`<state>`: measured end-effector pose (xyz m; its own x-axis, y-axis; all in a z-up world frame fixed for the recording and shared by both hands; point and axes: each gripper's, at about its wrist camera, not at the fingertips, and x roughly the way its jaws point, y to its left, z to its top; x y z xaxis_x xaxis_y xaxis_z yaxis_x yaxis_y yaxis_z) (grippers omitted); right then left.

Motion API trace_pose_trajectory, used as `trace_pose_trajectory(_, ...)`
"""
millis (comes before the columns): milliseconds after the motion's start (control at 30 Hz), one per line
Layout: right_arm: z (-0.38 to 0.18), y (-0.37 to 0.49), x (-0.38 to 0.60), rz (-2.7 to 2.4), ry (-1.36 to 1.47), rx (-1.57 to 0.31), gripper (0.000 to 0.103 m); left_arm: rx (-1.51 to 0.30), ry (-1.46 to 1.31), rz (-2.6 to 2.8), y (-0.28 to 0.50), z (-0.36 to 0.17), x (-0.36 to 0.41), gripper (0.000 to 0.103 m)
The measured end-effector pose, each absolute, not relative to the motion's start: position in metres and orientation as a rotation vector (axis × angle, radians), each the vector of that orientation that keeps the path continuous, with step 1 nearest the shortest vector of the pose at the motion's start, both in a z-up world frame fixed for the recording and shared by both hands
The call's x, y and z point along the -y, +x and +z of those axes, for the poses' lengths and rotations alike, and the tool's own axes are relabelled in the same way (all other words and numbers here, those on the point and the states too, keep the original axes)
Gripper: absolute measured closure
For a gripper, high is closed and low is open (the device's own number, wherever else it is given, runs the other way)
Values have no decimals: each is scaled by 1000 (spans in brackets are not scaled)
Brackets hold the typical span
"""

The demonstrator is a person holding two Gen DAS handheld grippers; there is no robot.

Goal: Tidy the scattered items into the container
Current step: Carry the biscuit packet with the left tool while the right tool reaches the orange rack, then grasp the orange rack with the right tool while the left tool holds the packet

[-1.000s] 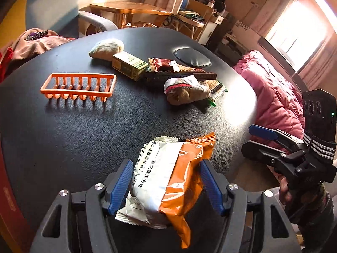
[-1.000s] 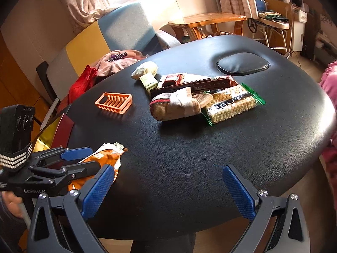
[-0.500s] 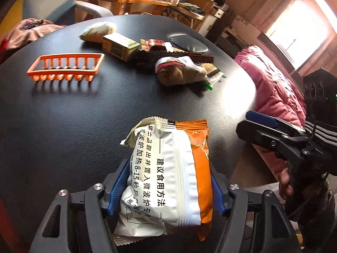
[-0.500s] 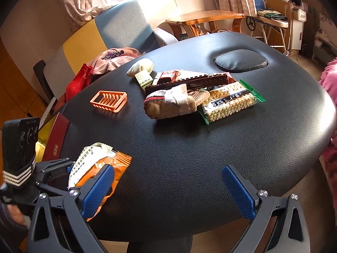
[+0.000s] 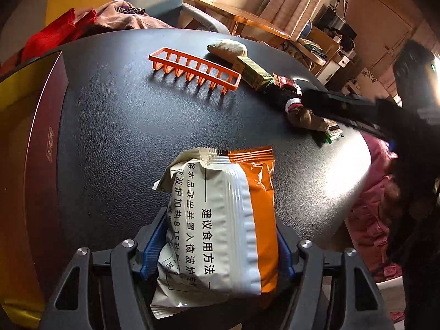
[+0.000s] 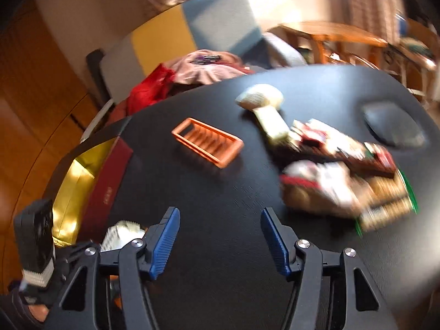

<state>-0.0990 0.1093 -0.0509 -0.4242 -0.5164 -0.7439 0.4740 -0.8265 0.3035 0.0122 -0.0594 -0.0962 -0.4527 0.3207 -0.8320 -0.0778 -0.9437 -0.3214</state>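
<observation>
My left gripper (image 5: 214, 250) is shut on an orange and white snack packet (image 5: 220, 220) and holds it above the black table (image 5: 123, 126), near its left edge. A dark red box with a gold lining (image 5: 24, 165) stands open beside that edge; it also shows in the right wrist view (image 6: 82, 181). My right gripper (image 6: 220, 239) is open and empty over the table, and reaches across at the right of the left wrist view (image 5: 357, 110). An orange rack (image 6: 207, 145), a rolled sock (image 6: 260, 96), a small box (image 6: 273, 122) and a pile of snacks (image 6: 343, 181) lie farther back.
A chair with red and pink clothes (image 6: 192, 74) stands behind the table. A black pad (image 6: 393, 128) sits at the table's far right. A pink quilt (image 5: 368, 214) lies beyond the right edge. The right wrist view is blurred by motion.
My left gripper shut on the packet, lifted it and swung left toward the red box. My right gripper moved forward over the table and narrowed its opening.
</observation>
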Motion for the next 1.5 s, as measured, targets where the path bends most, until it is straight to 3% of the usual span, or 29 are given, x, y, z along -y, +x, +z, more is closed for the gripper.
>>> trace_pose_trajectory(233,-55,-162,-22,-2081,1204,-209,51,342,-1486,2468,10,-99,55,35)
trace_pose_trajectory(500,-93,-206,6,-2004,1380,-318,52,360,-1477,2465,11,-100,57,34)
trace_pose_trajectory(1200,-99,-104,-88,-1954,1576,-144,47,356,-1459,2504,18,-100,52,34)
trace_pose_trajectory(1500,-70,-43,-130,-2129,1391,-177,46,239,-1477,2529,14,-102,45,33)
